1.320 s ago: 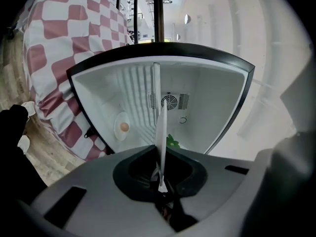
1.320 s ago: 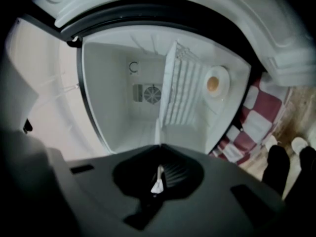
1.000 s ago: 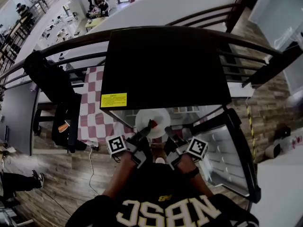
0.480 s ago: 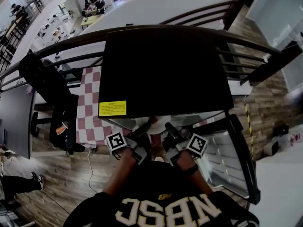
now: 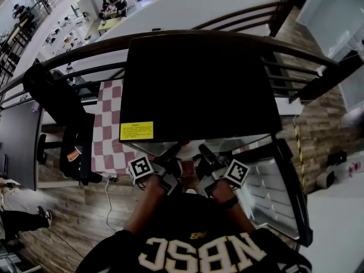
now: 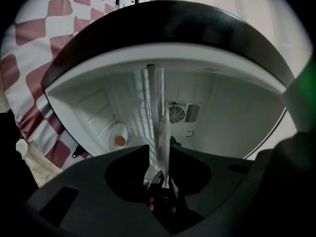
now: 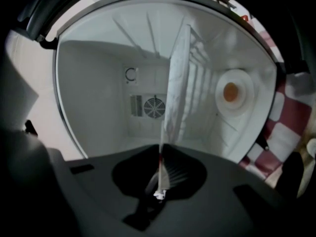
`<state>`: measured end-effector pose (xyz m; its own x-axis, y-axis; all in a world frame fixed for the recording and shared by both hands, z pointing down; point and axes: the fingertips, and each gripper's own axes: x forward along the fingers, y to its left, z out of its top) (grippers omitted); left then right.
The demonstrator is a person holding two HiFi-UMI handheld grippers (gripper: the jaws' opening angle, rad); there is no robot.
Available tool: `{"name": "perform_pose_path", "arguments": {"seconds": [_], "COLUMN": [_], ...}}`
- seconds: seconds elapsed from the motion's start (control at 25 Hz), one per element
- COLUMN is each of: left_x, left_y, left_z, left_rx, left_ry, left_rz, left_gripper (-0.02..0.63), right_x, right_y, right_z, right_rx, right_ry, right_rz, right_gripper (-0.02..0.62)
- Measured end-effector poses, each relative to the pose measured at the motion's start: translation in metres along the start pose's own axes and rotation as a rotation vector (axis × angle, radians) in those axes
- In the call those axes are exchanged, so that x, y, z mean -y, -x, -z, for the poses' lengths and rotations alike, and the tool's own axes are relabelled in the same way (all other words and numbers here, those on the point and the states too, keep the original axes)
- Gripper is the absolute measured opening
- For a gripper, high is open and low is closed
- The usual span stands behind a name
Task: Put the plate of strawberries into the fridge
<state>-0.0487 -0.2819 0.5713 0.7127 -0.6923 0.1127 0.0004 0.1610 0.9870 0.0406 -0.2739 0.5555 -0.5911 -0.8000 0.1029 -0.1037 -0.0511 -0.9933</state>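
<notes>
The black fridge (image 5: 199,84) stands with its door (image 5: 267,189) swung open to the right. The white plate (image 5: 189,148) is at its mouth, between the two grippers, its far part reaching into the white cavity. The left gripper (image 5: 172,168) has the plate's near rim between its fingers (image 6: 157,197), which are opening and no longer look pressed on it. In the left gripper view the plate runs edge-on from the fingers towards the fan vent (image 6: 178,113) on the back wall. A bit of green strawberry leaf (image 6: 174,142) shows just right of the rim. The right gripper (image 5: 206,162) has its fingers closed tight on the opposite side of the rim, and its view shows the plate edge-on too, with a speck of red at the rim. Whether the plate rests on the fridge floor cannot be told. A white oval fitting (image 6: 118,138) with an orange centre sits on the side wall. A red-and-white checked cloth (image 5: 108,135) lies left of the fridge.
</notes>
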Motion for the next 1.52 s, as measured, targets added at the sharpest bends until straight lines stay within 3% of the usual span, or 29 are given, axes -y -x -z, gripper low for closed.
{"name": "perform_pose_path", "arguments": {"seconds": [0.2,0.24,0.32,0.4,0.76,0.96,1.24,1.44,1.52], "left_x": [0.003,0.004,0.007,0.008,0.006,0.003,0.001,0.009,0.011], "left_y": [0.001,0.002,0.003,0.005,0.02,0.039,0.057,0.059,0.057], "left_z": [-0.002,-0.003,-0.002,-0.001,0.002,0.006,0.014,0.017,0.019], "left_rx": [-0.009,-0.011,-0.012,-0.016,-0.016,-0.014,0.017,0.076,0.083], "left_ry": [-0.055,-0.071,-0.099,-0.131,-0.291,-0.501,-0.847,-1.224,-1.298], "left_rz": [-0.019,-0.019,-0.017,-0.016,-0.038,-0.099,-0.153,-0.229,-0.247], "left_gripper": [0.173,0.18,0.187,0.196,0.207,0.207,0.207,0.204,0.191], "right_x": [0.002,0.003,0.001,-0.005,-0.011,-0.02,-0.021,-0.015,-0.014], "right_y": [0.001,0.001,-0.001,-0.004,0.008,0.014,0.028,0.031,0.029], "right_z": [-0.004,-0.003,0.001,0.005,0.014,0.019,0.025,0.035,0.037], "right_rx": [-0.017,-0.031,-0.063,-0.084,-0.124,-0.108,-0.104,-0.114,-0.114], "right_ry": [0.085,0.12,0.195,0.286,0.73,0.875,1.145,1.235,1.247], "right_rz": [0.047,0.07,0.096,0.086,0.126,0.09,0.149,0.181,0.192], "right_gripper": [0.036,0.078,0.231,0.283,0.307,0.307,0.305,0.274,0.235]}}
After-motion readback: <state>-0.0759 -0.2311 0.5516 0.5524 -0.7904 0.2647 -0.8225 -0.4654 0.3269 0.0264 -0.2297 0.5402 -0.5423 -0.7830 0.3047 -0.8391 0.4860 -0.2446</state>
